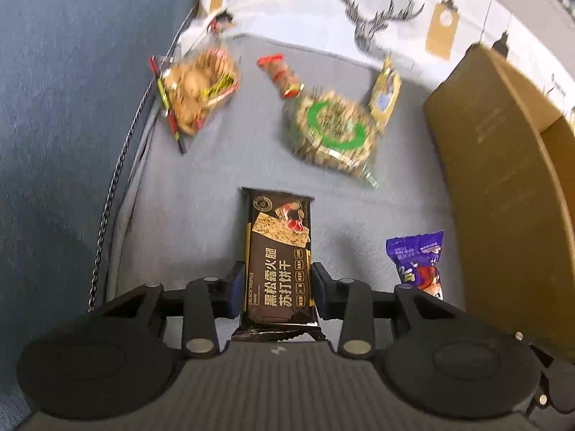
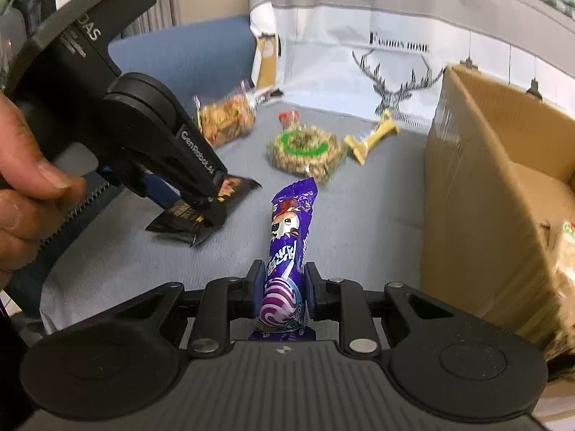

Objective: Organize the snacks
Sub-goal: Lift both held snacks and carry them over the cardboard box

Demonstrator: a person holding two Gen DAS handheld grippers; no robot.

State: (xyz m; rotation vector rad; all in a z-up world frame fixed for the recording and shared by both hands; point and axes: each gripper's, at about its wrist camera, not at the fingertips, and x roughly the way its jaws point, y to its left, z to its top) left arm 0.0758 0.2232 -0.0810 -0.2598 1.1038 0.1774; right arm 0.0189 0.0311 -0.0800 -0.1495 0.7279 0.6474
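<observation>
Now the left gripper (image 1: 278,283) pinches a dark brown rectangular cracker packet with gold lettering (image 1: 278,251) by its long sides, its jaws pressed against the wrapper; the packet's far end points to 12 o'clock over the grey cloth-covered desk (image 1: 201,194). Meanwhile the right gripper (image 2: 282,287) clamps a purple plastic-wrapped candy stick with a cartoon print (image 2: 287,237), jaws squeezing its lower part while its crimped tip stands toward 12 o'clock. From the right wrist view, a hand (image 2: 25,186) at 9 o'clock holds the left gripper's handle.

Lying loose on the desk: a clear bag of golden-brown snacks with red trim (image 1: 196,89) at 11 o'clock, a small red-ended wrapped biscuit roll (image 1: 282,75) near 12 o'clock, a round clear pack of nutty biscuits with a green ring label (image 1: 332,129) touching a yellow foil sachet (image 1: 386,95) at 1 o'clock. An open brown cardboard box (image 1: 503,165) stands at 3 o'clock.
</observation>
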